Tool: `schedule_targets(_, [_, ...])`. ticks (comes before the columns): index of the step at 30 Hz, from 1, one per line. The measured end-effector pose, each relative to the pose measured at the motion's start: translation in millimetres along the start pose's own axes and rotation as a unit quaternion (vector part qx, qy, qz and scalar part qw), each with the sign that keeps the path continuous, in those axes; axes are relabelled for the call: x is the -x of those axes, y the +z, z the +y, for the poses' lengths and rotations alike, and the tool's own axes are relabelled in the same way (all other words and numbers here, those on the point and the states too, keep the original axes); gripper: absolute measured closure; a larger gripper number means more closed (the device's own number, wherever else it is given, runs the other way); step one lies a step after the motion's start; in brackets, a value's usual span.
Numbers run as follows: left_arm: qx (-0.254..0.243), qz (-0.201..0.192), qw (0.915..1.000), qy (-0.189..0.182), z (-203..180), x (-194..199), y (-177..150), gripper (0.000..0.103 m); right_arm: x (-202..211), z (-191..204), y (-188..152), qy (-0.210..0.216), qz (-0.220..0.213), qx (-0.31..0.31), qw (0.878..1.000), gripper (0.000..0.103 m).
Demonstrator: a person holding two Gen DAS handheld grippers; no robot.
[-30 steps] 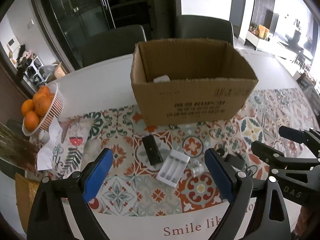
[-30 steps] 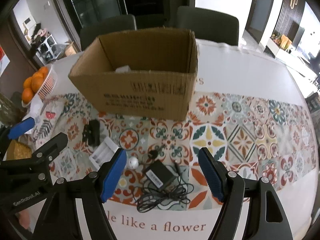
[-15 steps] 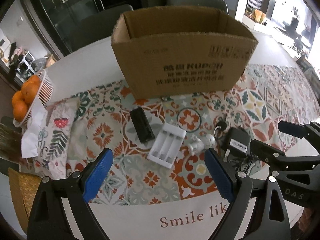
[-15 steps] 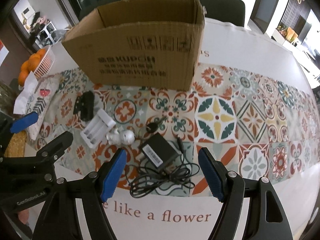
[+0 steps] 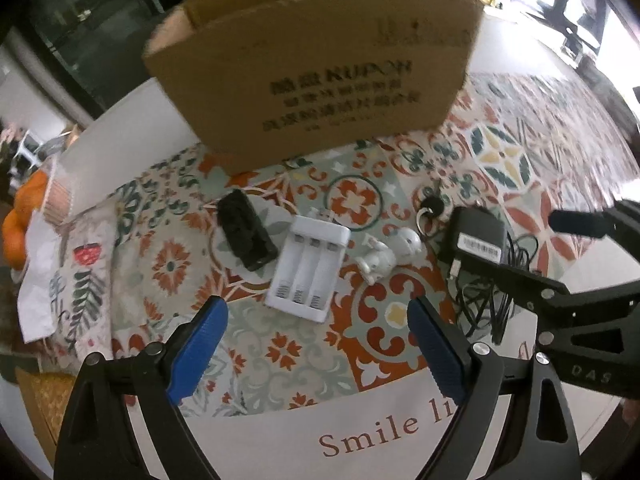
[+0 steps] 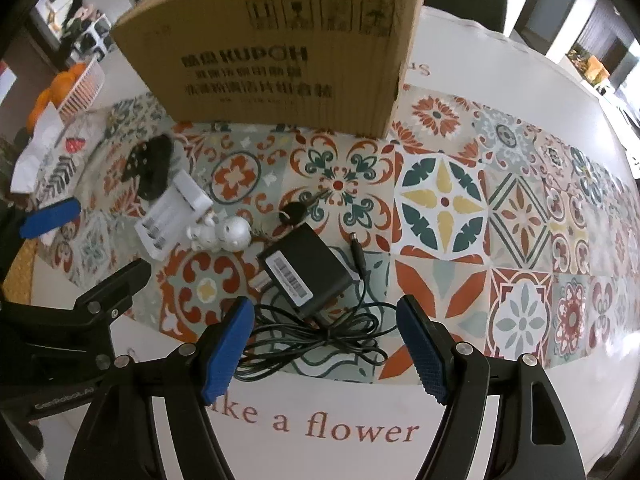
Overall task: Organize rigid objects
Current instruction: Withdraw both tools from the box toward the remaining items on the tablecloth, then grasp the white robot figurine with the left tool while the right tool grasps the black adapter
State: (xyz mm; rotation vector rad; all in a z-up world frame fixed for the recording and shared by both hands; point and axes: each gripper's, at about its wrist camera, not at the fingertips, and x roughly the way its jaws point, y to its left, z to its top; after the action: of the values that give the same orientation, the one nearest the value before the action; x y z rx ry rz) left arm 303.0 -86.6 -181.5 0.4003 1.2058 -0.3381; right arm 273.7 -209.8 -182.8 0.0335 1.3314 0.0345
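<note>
While you hold both tools low over the bench (image 6: 500, 64), its white top carries a patterned tile runner (image 6: 444, 204). Your left tool (image 5: 316, 344) gapes empty above the white battery charger (image 5: 308, 266); your right tool (image 6: 326, 344) gapes empty over the black power adapter (image 6: 306, 270) and its cord. A cardboard box (image 5: 320, 68) stands behind, oranges (image 5: 24, 216) at the edge.

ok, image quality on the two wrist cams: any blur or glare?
Left wrist: motion blur smears the cardboard box print; window glare blows out the top right. Right wrist: sharper, box print mostly legible, charger label crisp. Both: strong fisheye bending, dark corners.
</note>
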Motion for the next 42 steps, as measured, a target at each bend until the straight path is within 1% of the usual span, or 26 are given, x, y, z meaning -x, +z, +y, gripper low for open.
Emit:
schedule_targets(6, [-0.061,0.010,0.9980,-0.011,-11,-13,9,0.013,-14,0,1,-0.003,0.024,0.014,1.000,0.029])
schedule_targets(11, [-0.110,0.016,0.9931,-0.035,-19,-21,19,0.015,-22,1,7,-0.006,0.037,0.020,0.999,0.030])
schedule_targets(14, [-0.143,0.020,0.9882,-0.052,-26,-26,23,0.022,-27,0,10,-0.006,0.044,0.024,0.999,0.030])
schedule_targets(16, [-0.161,0.023,0.9846,-0.064,-30,-30,25,0.028,-31,1,11,-0.009,0.048,0.030,0.998,0.030])
schedule_targets(19, [-0.191,0.024,0.9778,-0.083,-36,-33,28,0.036,-36,5,17,-0.016,0.047,0.041,0.998,0.031])
schedule_targets(20, [-0.200,0.022,0.9759,-0.085,-37,-34,28,0.036,-37,6,18,-0.015,0.046,0.043,0.998,0.031])
schedule_targets(23, [-0.222,0.021,0.9699,-0.097,-42,-37,30,0.043,-43,10,21,-0.009,0.045,0.050,0.998,0.032])
schedule_targets(24, [-0.226,0.022,0.9685,-0.103,-42,-38,30,0.046,-45,12,22,-0.009,0.043,0.051,0.998,0.032])
schedule_targets(26, [-0.229,0.023,0.9666,-0.113,-43,-40,32,0.047,-50,14,23,-0.002,0.041,0.049,0.998,0.034])
schedule_targets(32, [-0.225,0.024,0.9649,-0.134,-45,-49,37,0.052,-60,11,28,0.016,0.034,0.035,0.999,0.047])
schedule_targets(34, [-0.226,0.022,0.9646,-0.135,-47,-50,35,0.057,-61,9,29,0.016,0.029,0.033,0.999,0.050])
schedule_targets(36, [-0.225,0.021,0.9650,-0.133,-50,-54,36,0.062,-61,7,29,0.018,0.026,0.030,0.999,0.052])
schedule_targets(39, [-0.222,0.020,0.9647,-0.140,-54,-58,36,0.063,-58,6,31,0.022,0.018,0.021,0.999,0.055])
schedule_targets(42, [-0.225,0.025,0.9637,-0.142,-64,-64,35,0.064,-58,2,30,0.020,0.016,0.018,1.000,0.055])
